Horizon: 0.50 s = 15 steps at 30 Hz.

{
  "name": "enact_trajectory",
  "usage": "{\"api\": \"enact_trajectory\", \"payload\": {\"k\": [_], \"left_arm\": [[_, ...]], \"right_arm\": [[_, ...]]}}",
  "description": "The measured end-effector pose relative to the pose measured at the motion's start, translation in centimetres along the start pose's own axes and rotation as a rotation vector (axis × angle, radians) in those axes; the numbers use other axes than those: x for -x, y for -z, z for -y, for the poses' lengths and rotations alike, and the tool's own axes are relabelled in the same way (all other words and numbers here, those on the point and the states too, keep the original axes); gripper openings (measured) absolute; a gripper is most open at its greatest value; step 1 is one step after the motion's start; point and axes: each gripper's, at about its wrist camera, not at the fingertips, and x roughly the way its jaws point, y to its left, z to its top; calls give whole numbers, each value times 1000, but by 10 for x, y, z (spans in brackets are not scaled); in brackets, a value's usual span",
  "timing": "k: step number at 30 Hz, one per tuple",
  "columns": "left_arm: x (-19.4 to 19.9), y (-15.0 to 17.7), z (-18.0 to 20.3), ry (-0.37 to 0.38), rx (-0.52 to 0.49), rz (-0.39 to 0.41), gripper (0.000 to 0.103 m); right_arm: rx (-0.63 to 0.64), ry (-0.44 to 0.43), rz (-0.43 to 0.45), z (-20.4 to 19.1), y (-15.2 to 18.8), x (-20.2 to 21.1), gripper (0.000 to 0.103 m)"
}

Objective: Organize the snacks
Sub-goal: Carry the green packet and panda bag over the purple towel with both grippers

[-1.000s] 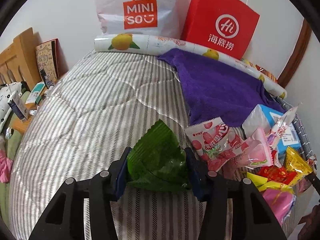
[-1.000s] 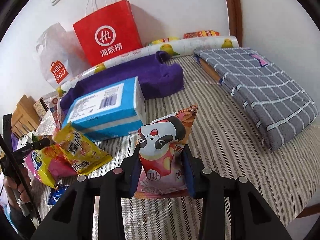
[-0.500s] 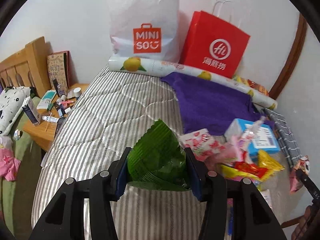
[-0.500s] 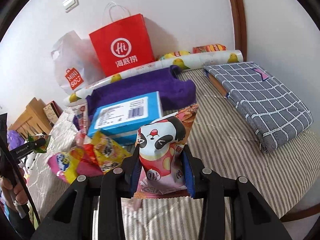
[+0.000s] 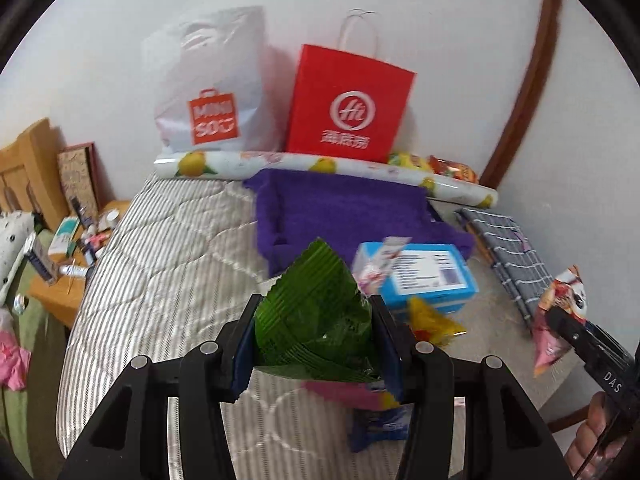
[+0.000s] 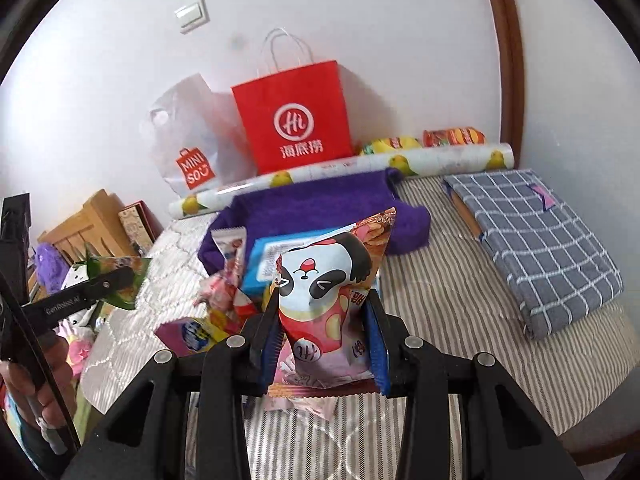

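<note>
Right now: I have both grippers raised above the bed, a snack pinched in each.
Left gripper (image 5: 316, 334): fingers closed on the green ridged packet (image 5: 316, 316) — both pads press its sides, the pointed top sticks up past the fingertips.
Right gripper (image 6: 322, 340): fingers closed on the panda snack bag (image 6: 328, 280), which stands upright between the pads; its crimped lower edge hangs below them. From the left wrist view I see this same bag off to the right, clear of the bed.
Loose snacks: a small heap lies on the striped mattress (image 5: 160, 264) beside the blue box (image 5: 424, 276) — a yellow packet (image 5: 434, 322), a pink-and-white sachet (image 6: 230, 268) and a pink-and-yellow packet (image 6: 192, 332), touching or overlapping one another.
Possible destinations: a red paper bag (image 6: 294, 120) and a white MINISO bag (image 5: 208, 92) stand against the wall behind the lemon-print roll (image 5: 320, 166); a purple towel (image 5: 344, 208) lies between them and the heap.
Other things: a folded grey checked cloth (image 6: 536, 236) on the right side of the bed, well apart from the heap.
Step in hand: as I judge it, the carry — both items picked, neither placed yet.
Next move: I cannot tell from these views where the sorted snacks belong. If a bag is the target, I would need to travel forward over the towel, line up with its mouth, and only then part the fingers.
Risk: the bags' openings are not visible, so a blind drop could miss.
</note>
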Motion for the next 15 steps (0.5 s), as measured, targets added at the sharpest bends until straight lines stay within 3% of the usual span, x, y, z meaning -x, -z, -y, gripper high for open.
{"api": "enact_trajectory", "payload": {"k": [6,15], "left_arm": [[3,-19,30,56,-25,1,49],[-8,-50,64,76,-71,2,49]], "right_arm": [[37,-14,6,-9,-20,4,38],[67,-30,13,-16,-51,-5,37]]}}
